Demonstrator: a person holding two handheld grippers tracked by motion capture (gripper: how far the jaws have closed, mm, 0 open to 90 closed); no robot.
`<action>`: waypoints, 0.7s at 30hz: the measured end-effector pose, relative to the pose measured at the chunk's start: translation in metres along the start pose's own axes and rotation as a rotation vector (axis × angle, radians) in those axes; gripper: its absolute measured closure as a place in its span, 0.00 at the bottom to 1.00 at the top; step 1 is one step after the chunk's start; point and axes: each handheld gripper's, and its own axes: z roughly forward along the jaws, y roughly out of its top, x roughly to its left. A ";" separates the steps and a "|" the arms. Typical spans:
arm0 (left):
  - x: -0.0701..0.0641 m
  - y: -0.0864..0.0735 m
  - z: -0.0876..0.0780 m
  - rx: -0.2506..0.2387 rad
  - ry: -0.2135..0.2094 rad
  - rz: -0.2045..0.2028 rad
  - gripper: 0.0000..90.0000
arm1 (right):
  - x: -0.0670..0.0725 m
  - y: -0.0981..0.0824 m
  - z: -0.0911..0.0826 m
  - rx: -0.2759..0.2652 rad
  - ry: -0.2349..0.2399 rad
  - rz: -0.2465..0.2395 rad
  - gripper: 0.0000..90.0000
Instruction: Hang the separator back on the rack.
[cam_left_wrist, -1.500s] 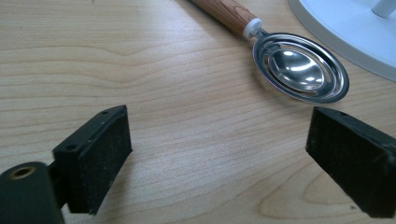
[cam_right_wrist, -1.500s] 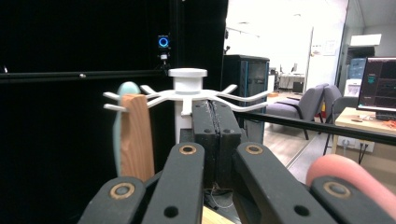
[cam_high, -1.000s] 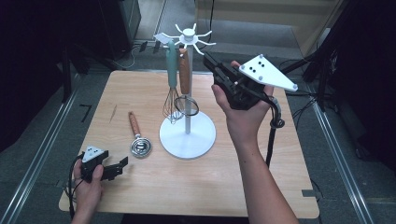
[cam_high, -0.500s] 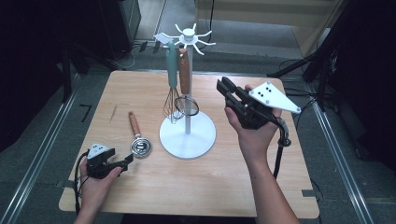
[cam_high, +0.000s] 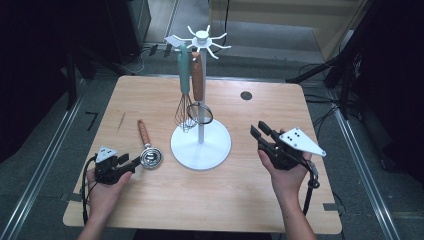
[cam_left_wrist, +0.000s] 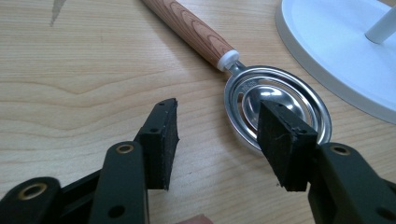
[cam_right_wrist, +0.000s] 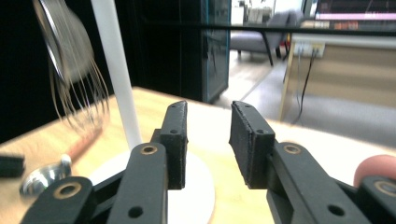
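A metal strainer spoon with a wooden handle (cam_high: 144, 134) lies flat on the table, left of the white rack. Its round head (cam_left_wrist: 252, 88) sits just beyond my left gripper (cam_left_wrist: 218, 126). The jaws have just been closing; the right one overlaps the head's rim, and the pads press on nothing. In the high view my left gripper (cam_high: 134, 163) rests low on the table, pointing at the head (cam_high: 150, 157). My right gripper (cam_high: 257, 132) hovers right of the rack base; its jaws (cam_right_wrist: 208, 116) have just been opening, with nothing between them.
The white hook rack (cam_high: 200, 147) stands mid-table, its pole (cam_right_wrist: 114, 70) close ahead of the right gripper. A teal-handled whisk (cam_high: 185, 107) and a wood-handled ring utensil (cam_high: 198, 80) hang from it. A dark round hole (cam_high: 246, 95) marks the far table.
My right hand has dropped from beside the rack's hooks to low over the table at the right, its jaws parting. The left jaws have narrowed near the spoon head.
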 end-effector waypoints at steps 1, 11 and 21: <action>0.000 0.000 0.000 0.000 0.000 0.000 0.55 | -0.003 -0.008 -0.002 0.013 -0.008 0.000 0.76; -0.007 0.001 0.014 0.012 -0.010 0.007 0.63 | -0.018 -0.065 -0.017 0.103 -0.043 0.034 0.74; -0.011 0.000 0.016 0.007 0.009 0.040 0.71 | -0.023 -0.107 -0.032 0.156 -0.060 0.079 0.70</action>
